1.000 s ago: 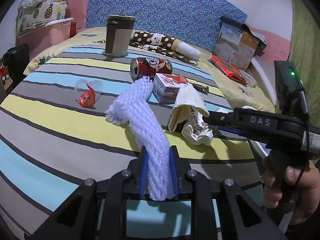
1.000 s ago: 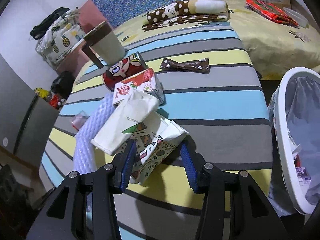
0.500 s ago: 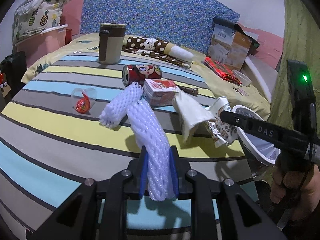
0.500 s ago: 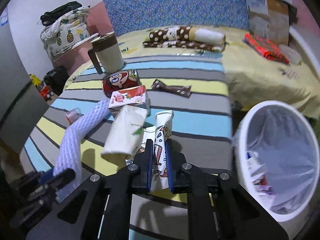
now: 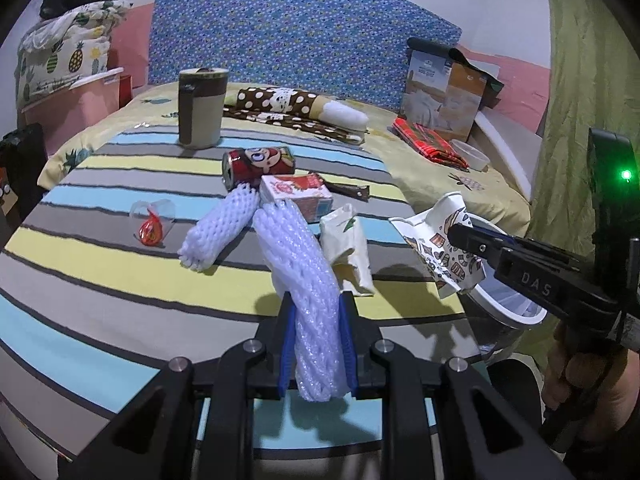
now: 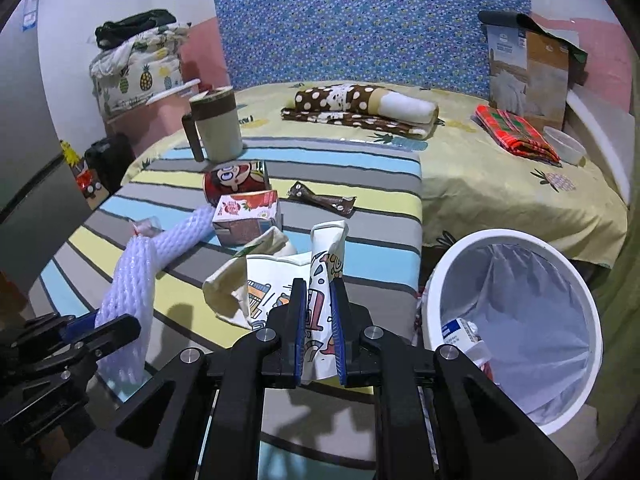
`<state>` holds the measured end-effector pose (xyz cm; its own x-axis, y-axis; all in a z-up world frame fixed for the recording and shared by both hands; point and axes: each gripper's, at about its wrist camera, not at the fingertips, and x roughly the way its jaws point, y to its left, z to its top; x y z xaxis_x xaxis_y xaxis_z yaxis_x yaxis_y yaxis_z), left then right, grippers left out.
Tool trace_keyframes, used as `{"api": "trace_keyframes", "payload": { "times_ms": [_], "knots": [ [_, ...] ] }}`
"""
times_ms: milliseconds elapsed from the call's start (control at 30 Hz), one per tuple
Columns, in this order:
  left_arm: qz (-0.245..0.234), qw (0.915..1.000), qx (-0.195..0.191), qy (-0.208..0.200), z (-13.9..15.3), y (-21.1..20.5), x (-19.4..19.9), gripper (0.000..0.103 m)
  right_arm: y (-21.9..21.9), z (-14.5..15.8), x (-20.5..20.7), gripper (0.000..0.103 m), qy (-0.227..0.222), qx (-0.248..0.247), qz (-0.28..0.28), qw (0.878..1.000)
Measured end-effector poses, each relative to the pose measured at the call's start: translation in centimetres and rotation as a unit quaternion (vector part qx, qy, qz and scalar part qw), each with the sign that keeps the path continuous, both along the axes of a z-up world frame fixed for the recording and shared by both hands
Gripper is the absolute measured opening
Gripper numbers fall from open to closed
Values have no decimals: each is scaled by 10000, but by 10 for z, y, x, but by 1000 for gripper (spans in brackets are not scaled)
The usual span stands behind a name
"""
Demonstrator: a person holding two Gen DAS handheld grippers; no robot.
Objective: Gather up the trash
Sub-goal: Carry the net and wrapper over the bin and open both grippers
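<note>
Left gripper [image 5: 318, 340]: fingers clamped on white foam net [image 5: 308, 276], lifted above the striped bed [image 5: 120, 276] | Right gripper [image 6: 320, 332]: a second ago apart, now clamped on printed paper cup [image 6: 320, 280], raised beside the bin [image 6: 512, 320] | Judgement: both ready to drop.

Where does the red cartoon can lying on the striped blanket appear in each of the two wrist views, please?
Left wrist view: the red can lies on its side at upper centre, just behind the strawberry carton.
Right wrist view: the red can sits left of centre, again just behind the strawberry carton.
Shared landmark: the beige-and-brown mug stands behind the can in both views.
</note>
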<state>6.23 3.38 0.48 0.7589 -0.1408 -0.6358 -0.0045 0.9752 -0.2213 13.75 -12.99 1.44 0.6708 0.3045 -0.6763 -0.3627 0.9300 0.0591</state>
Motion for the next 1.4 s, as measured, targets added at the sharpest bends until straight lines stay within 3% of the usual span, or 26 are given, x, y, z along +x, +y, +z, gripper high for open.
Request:
{"api": "trace_keyframes", "payload": {
  "times_ms": [300, 800, 1400],
  "knots": [
    [-243, 9996, 98, -104, 11, -21, 10, 22, -23, 5, -11, 14, -79, 273, -143, 9995],
    [-927, 9953, 172, -224, 25, -84, 40, 22, -90, 10, -11, 14, -213, 465, -852, 9950],
    [-1902, 9815, 38, -197, 25, -166, 78, 22, -156, -5, -5, 14, -14, 511, -1722, 9837]
  ]
}}
